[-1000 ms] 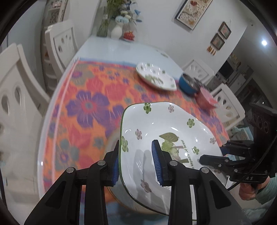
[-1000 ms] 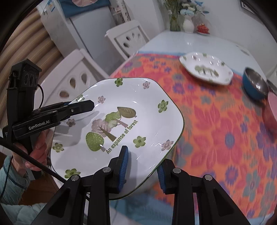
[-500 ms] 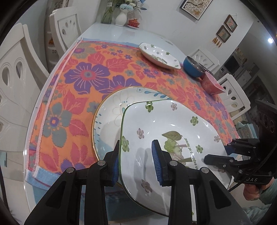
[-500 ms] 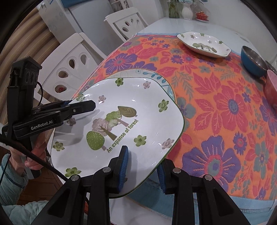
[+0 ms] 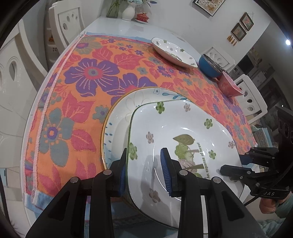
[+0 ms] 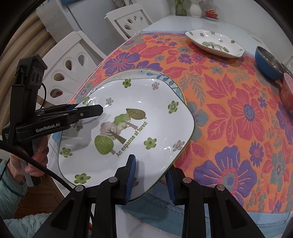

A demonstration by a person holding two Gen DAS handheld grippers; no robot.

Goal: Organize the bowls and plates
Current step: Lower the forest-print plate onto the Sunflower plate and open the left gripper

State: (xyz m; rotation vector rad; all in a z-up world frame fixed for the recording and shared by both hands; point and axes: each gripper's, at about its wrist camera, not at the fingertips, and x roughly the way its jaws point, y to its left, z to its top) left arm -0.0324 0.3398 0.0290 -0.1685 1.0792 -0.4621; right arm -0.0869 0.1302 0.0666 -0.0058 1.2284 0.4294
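A white squarish forest plate [image 5: 183, 131] [image 6: 128, 128] with green flowers and the words "An expanse of forest" is held just over a larger round gold-rimmed plate [image 5: 119, 113] [image 6: 164, 76] near the table's front edge. My left gripper [image 5: 144, 170] is shut on the forest plate's left rim. My right gripper [image 6: 150, 181] is shut on its opposite rim. Each gripper shows in the other's view, the right one [image 5: 243, 164] and the left one [image 6: 87, 109]. A second forest plate [image 5: 174, 52] [image 6: 214, 43] sits at the far side.
A blue bowl [image 5: 210, 65] [image 6: 269, 62] and a pink bowl [image 5: 230, 86] [image 6: 287, 89] stand at the right on the floral orange cloth [image 5: 87, 76]. White chairs [image 6: 73, 60] ring the table. A vase [image 5: 128, 11] stands at the far end.
Both grippers have carried the forest plate forward and down over the round gold-rimmed plate, which has come into view beneath it. The table looks closer.
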